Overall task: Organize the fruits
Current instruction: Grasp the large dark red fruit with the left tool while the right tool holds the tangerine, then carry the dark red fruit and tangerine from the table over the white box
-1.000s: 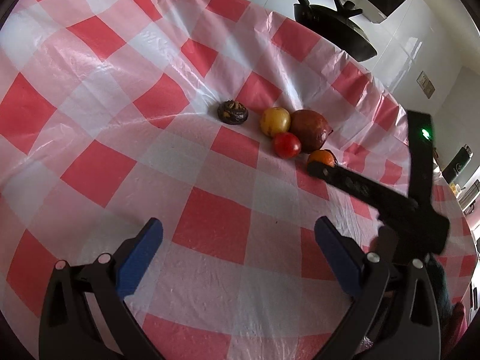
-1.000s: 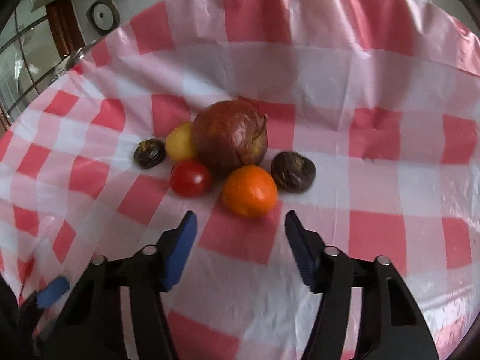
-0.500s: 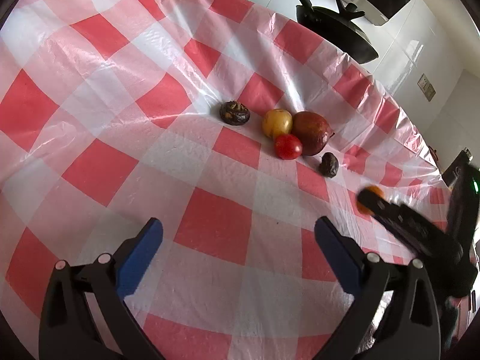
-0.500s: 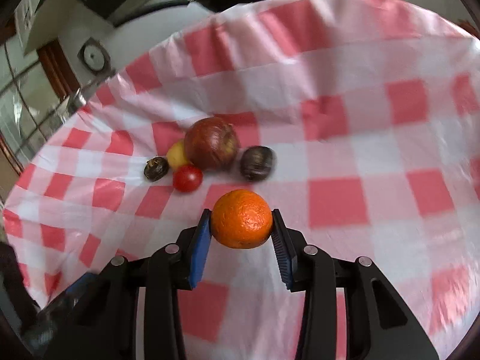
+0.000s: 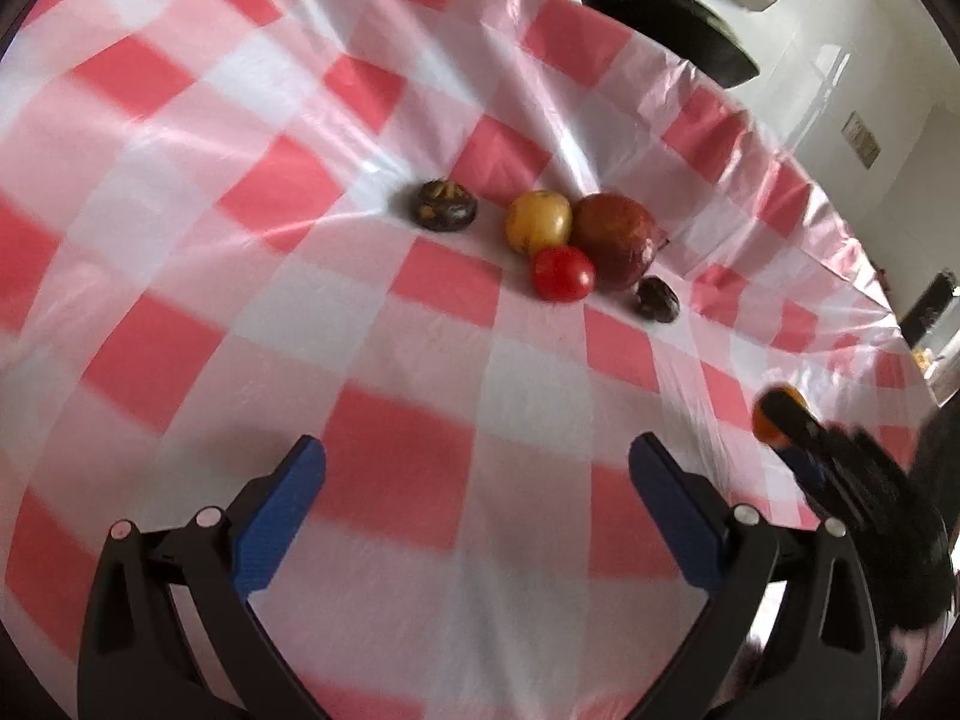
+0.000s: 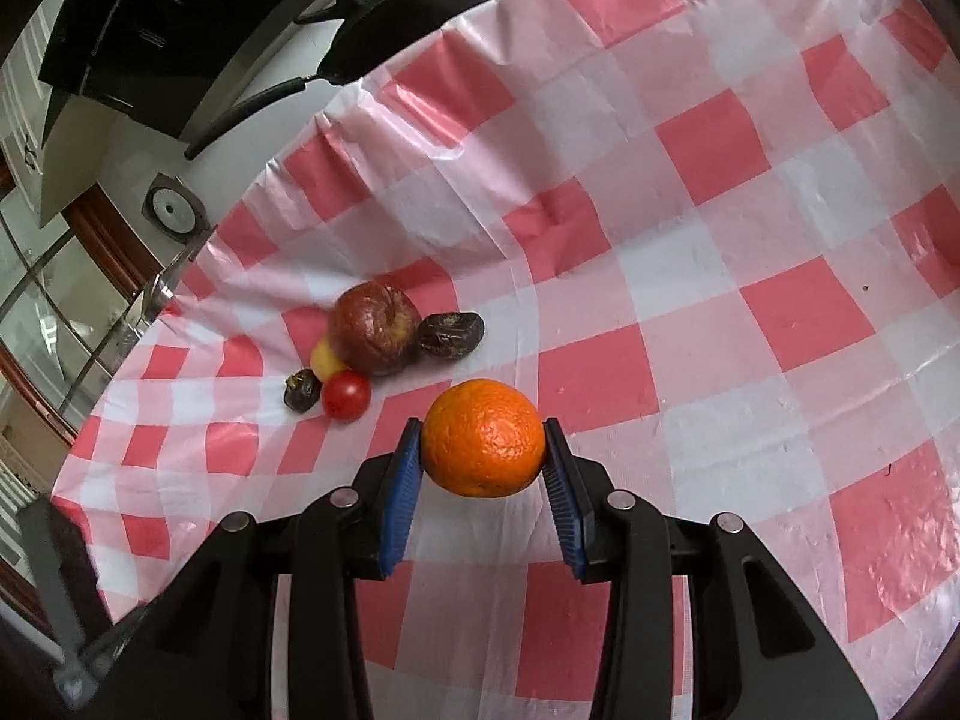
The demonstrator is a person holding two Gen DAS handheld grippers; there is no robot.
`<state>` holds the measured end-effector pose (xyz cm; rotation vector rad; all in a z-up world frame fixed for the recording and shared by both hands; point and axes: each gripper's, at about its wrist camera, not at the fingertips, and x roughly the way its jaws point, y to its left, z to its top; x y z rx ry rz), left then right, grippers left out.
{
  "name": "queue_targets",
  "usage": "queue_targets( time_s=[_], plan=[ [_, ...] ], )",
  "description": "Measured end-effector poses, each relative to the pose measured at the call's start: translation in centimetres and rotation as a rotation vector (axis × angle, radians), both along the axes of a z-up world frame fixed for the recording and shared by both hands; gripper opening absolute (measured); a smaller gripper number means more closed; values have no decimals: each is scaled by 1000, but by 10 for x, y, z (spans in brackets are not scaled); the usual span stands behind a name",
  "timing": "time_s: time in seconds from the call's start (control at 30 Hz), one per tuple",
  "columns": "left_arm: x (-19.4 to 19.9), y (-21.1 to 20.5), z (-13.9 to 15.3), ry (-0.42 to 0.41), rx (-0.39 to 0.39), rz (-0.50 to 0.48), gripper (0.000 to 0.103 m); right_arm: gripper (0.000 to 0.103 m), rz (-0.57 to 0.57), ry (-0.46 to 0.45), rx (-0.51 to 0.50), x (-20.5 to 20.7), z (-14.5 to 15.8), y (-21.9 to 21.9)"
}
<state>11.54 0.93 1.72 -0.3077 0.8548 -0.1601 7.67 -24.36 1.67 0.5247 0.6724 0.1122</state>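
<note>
right gripper (image 6: 483,468) clamped on the orange (image 6: 483,437), blue pads (image 6: 403,495) pressed to both sides of it, fruit held above the red-and-white checked tablecloth (image 6: 750,300) and clear of the pile. from the left wrist view the same orange (image 5: 774,417) shows at the far right, blurred, at the tip of the right gripper (image 5: 780,426), well apart from the other fruit. left gripper (image 5: 477,480) jaws wide apart, nothing between them, hovering over bare cloth (image 5: 420,360) near the camera. remaining fruit sits in one cluster: big dark-red apple (image 6: 377,329) in the middle, yellow fruit (image 6: 327,358) touching its side, red tomato (image 6: 345,396) just in front of those two, dark wrinkled fruit (image 6: 451,335) touching or just beside the apple on the other side, second dark fruit (image 6: 302,391) at the far end next to the tomato. in the left view that second dark one (image 5: 444,213) sits a little apart from the yellow fruit (image 5: 538,221), tomato (image 5: 563,273) against the apple (image 5: 615,240). black pan (image 6: 414,18) with a long handle beyond the table edge, dark hood (image 6: 150,30) above it
</note>
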Motion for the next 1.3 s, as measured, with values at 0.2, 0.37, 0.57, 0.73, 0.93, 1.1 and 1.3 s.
queue_targets(
  time_s=[0.2,0.37,0.57,0.73,0.93,1.1,1.3],
  plan=[
    [81,-76,32,-94,244,-116,101,40,6,-8,7,-1,0,-1],
    [132,-126,35,-116,475,-288,101,40,17,-1,3,1,-1,1],
    [153,-143,12,-71,619,-352,80,40,18,0,1,2,-1,2],
    [132,-149,12,-138,658,-409,66,40,14,0,3,2,-1,2],
    [65,-117,50,-297,510,-329,65,40,14,-3,11,2,-2,0],
    [0,-48,68,-305,300,-153,65,40,15,-3,13,2,-2,0],
    [-73,-12,37,-188,222,-51,65,40,14,-1,14,2,-2,0]
  ],
)
